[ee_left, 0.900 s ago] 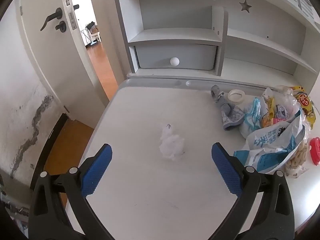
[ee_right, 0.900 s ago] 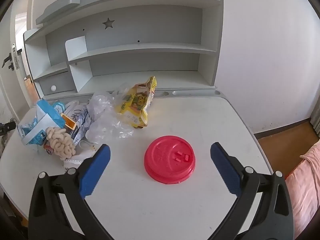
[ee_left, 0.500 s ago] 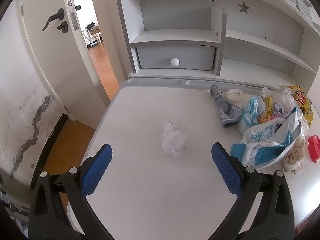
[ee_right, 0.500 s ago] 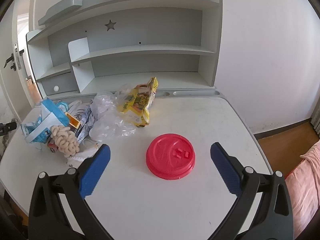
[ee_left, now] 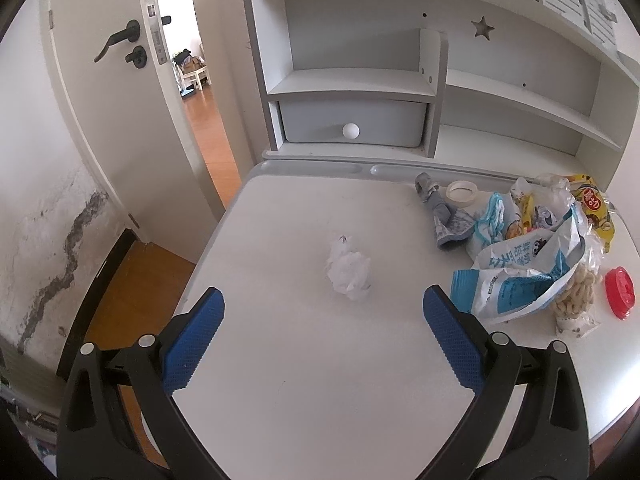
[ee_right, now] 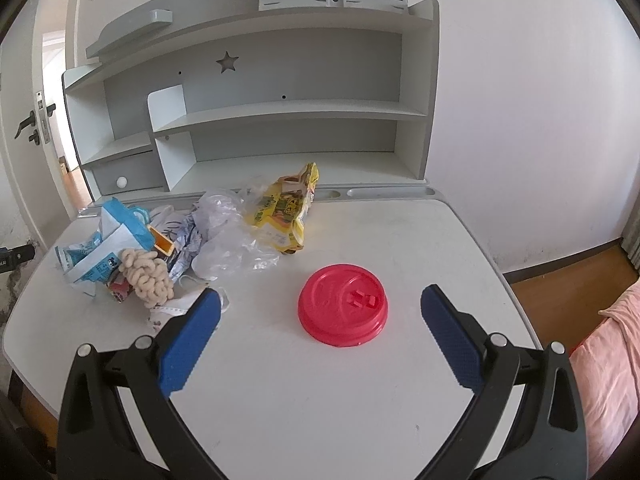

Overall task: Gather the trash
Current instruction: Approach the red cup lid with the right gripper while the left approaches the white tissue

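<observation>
A crumpled white paper ball (ee_left: 349, 270) lies alone on the white desk (ee_left: 304, 376), just ahead of my left gripper (ee_left: 323, 316), which is open and holds nothing. A red plastic cup lid (ee_right: 343, 309) lies flat on the desk between and slightly beyond the wide-open fingers of my right gripper (ee_right: 320, 316), untouched. A heap of trash sits mid-desk: a blue and white bag (ee_left: 524, 272), a yellow snack packet (ee_right: 286, 210), clear plastic wrap (ee_right: 228, 240), puffed snacks (ee_right: 146, 276) and a face mask (ee_right: 176, 307).
A grey sock (ee_left: 444, 216) and a roll of tape (ee_left: 461, 192) lie near the desk's back. Grey shelving with a drawer (ee_left: 352, 124) stands behind. An open door (ee_left: 116, 92) is at left, and the desk's edge drops to a wood floor (ee_left: 136, 284). Pink bedding (ee_right: 612, 380) shows at far right.
Both grippers have drawn back and risen a little, so the paper ball and the red lid sit slightly farther ahead. Both stay open.
</observation>
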### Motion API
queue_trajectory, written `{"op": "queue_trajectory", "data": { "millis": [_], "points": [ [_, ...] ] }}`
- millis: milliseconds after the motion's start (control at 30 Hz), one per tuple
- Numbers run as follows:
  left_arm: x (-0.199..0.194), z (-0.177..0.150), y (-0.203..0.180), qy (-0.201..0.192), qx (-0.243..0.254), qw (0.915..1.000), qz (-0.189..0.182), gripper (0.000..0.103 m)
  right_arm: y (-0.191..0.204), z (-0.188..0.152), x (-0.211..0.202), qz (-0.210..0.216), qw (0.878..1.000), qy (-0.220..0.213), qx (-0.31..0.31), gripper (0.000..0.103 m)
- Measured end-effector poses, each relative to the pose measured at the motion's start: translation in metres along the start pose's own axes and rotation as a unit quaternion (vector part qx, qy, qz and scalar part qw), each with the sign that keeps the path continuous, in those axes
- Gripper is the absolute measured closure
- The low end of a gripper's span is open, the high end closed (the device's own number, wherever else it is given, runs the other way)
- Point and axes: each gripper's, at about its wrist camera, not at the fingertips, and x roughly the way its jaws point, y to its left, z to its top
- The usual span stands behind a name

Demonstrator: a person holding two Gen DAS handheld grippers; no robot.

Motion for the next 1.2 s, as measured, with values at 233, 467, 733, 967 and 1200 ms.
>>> {"op": "queue_trajectory", "data": {
  "millis": [233, 467, 733, 967, 1200],
  "points": [
    [0.007, -0.002, 0.001, 0.014, 0.012, 0.9997, 0.015, 0.006, 0.001, 0.0, 0.004, -0.001, 1.0, 0.005, -0.001, 0.006],
    [0.033, -0.002, 0.001, 0.032, 0.015, 0.9992, 0.019, 0.006, 0.005, 0.0, 0.024, -0.005, 1.0, 0.024, -0.003, 0.006],
    [0.058, 0.0, 0.003, 0.054, 0.014, 0.9983, 0.015, 0.006, 0.011, 0.005, 0.045, -0.005, 0.999, 0.041, -0.008, 0.006],
    [0.069, -0.008, 0.017, 0.086, 0.018, 0.9961, -0.005, 0.006, 0.005, 0.003, 0.048, -0.02, 0.999, 0.043, -0.023, 0.006],
    [0.081, -0.005, 0.013, 0.098, 0.021, 0.9947, -0.02, 0.006, -0.014, -0.002, 0.055, -0.038, 0.997, 0.055, -0.025, 0.006]
  ]
}}
